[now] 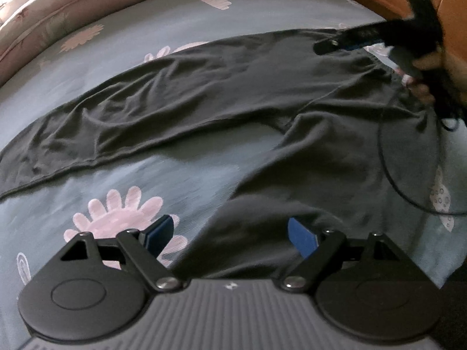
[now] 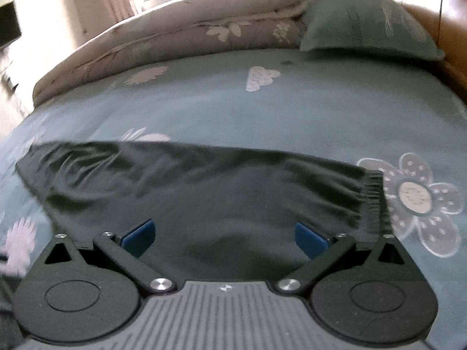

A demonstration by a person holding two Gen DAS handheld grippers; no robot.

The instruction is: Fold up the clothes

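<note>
Bedroom setting: bed [image 2: 262, 116] covered by a teal sheet printed with pale pink and white flowers and clouds. Folded floral quilt [image 2: 181, 40] along the far edge at 11 o'clock in the right wrist view; green pillow [image 2: 364, 26] at 1 o'clock, against a brown wooden headboard [image 2: 449, 38].

Dark grey trousers [image 1: 233, 87]: spread flat on the sheet. In the left wrist view, one leg runs from 9 o'clock toward 2 o'clock; the other leg comes down toward 6 o'clock, reaching between the fingers. Gathered elastic waistband [image 2: 375, 201] at 3 o'clock in the right wrist view, beside a large printed flower.

Left hand-held gripper [image 1: 230, 234]: jaws spread wide, blue pads either side of the lower trouser leg, not closed on it.

Right hand-held gripper [image 2: 226, 236]: jaws spread wide over the trousers' upper part near the waistband, gripping nothing. Also visible, blurred, at 2 o'clock in the left wrist view, held by a hand [image 1: 420, 84] above the waistband end.

Black cable [image 1: 388, 175]: loops across the sheet at 3 o'clock in the left wrist view.
</note>
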